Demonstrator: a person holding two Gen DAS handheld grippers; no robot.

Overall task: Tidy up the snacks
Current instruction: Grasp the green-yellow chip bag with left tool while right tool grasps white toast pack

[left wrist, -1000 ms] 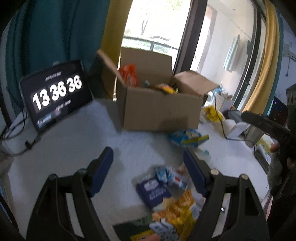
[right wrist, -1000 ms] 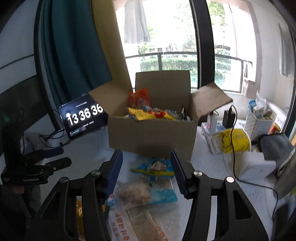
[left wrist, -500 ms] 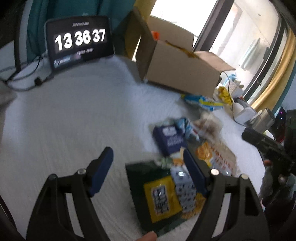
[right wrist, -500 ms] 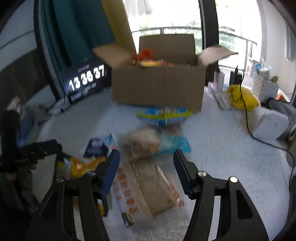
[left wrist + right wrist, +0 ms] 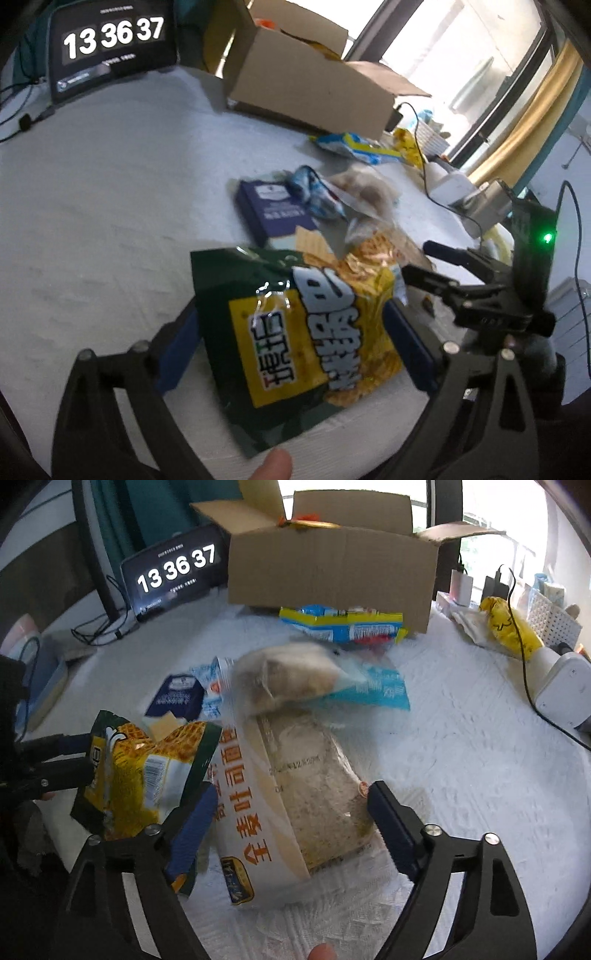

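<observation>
The chip bag (image 5: 147,775) lies left of the bread bag (image 5: 295,794); the cardboard box (image 5: 332,568) stands far behind them (clock (image 5: 177,568) to its left).

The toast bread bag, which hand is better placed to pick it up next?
Right. The right claw is open, its fingers either side of the toast bread bag. The left claw is open around the green chip bag.

My left claw (image 5: 291,343) straddles a dark green and yellow crinkled snack bag (image 5: 295,332), which hides its blue left pad's tip. My right claw's (image 5: 291,830) left pad covers part of a white bread bag with orange lettering (image 5: 280,805). The brown cardboard box (image 5: 332,572) hides its contents. A clear pouch (image 5: 288,675) is blurred.
</observation>
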